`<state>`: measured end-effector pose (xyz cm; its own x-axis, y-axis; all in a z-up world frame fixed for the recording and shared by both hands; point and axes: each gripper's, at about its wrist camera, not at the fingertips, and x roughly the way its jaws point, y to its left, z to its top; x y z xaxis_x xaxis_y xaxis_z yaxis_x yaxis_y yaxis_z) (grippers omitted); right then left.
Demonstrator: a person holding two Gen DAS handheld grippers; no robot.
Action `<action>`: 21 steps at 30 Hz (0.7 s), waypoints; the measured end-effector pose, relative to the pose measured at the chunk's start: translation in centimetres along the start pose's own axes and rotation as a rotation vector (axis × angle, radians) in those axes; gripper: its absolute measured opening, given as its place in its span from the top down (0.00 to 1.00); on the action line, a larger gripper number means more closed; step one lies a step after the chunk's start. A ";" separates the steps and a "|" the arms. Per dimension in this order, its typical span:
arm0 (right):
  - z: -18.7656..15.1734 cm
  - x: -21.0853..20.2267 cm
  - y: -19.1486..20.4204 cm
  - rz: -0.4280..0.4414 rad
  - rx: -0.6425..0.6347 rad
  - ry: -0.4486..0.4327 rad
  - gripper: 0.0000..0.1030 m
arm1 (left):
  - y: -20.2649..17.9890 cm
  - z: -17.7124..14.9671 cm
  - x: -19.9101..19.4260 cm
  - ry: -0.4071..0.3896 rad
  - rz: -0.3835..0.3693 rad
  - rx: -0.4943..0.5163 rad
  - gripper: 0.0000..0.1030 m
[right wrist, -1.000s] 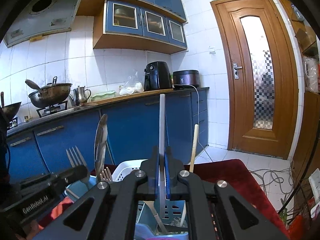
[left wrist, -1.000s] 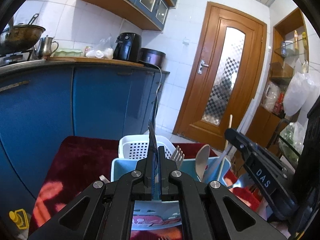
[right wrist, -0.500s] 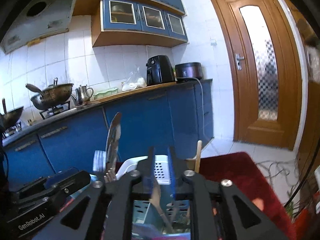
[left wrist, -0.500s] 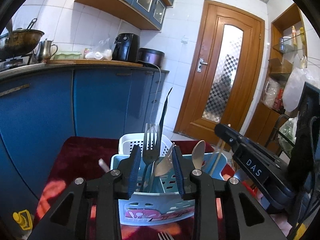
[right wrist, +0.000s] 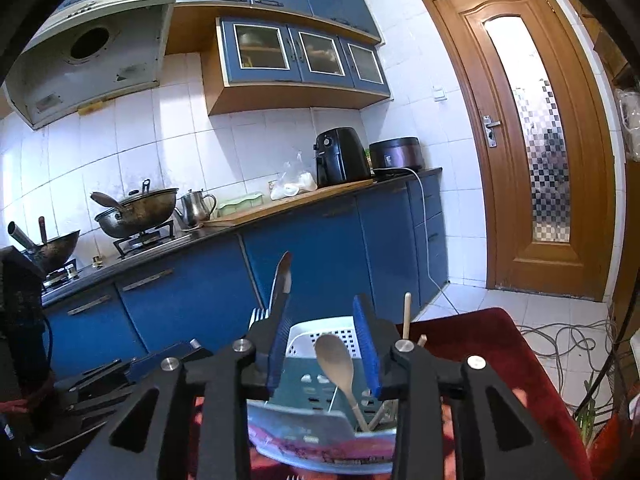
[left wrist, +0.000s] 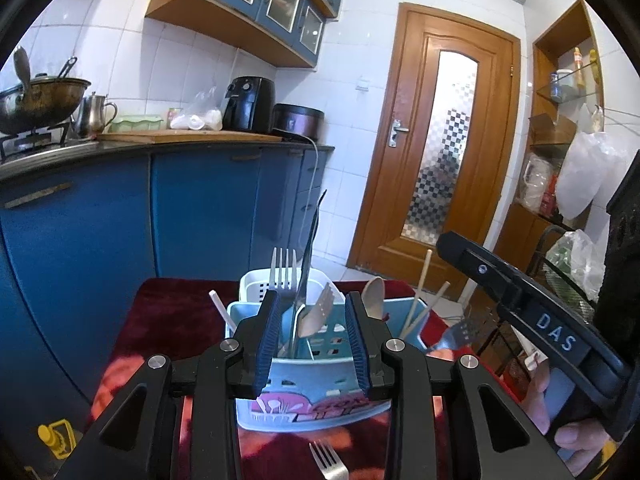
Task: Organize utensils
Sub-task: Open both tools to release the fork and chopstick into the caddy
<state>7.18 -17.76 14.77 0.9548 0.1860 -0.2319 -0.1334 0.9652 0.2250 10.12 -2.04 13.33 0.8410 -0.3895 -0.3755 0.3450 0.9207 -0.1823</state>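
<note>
A light blue utensil caddy (left wrist: pixel 312 394) stands on the dark red cloth. In it stand a metal fork (left wrist: pixel 283 270), a dark knife (left wrist: pixel 311 240), a wooden spork (left wrist: pixel 319 312), a wooden spoon (left wrist: pixel 374 300) and chopsticks (left wrist: pixel 423 292). My left gripper (left wrist: pixel 312 300) hovers just in front of the caddy, its jaws opening, nothing pressed between the pads. My right gripper (right wrist: pixel 322 314) is over the caddy (right wrist: pixel 320 426) too, jaws opening. The wooden spoon (right wrist: pixel 336 360) stands free beyond its pads. The knife (right wrist: pixel 282 276) rises at its left.
A white perforated basket (left wrist: pixel 254 284) stands behind the caddy. A loose fork (left wrist: pixel 326 458) lies on the cloth in front. The right gripper's body (left wrist: pixel 520 312), held by a hand (left wrist: pixel 560 420), crosses the right side. Blue cabinets (right wrist: pixel 180 300) and a wooden door (right wrist: pixel 532 160) lie beyond.
Both grippers were shut on thin upright utensils; both have let go and opened. Both have drawn back and up a little from the caddy, where the utensils now stand.
</note>
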 end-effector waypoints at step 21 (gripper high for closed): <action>-5.3 -5.2 -0.8 -0.040 0.026 0.178 0.61 | -0.7 -3.9 -4.1 0.095 0.009 -0.012 0.61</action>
<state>0.90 -18.49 10.84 0.8967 0.1798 -0.4044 -0.0877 0.9678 0.2359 4.76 -1.21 11.49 0.8006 -0.3820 -0.4617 0.3322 0.9242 -0.1887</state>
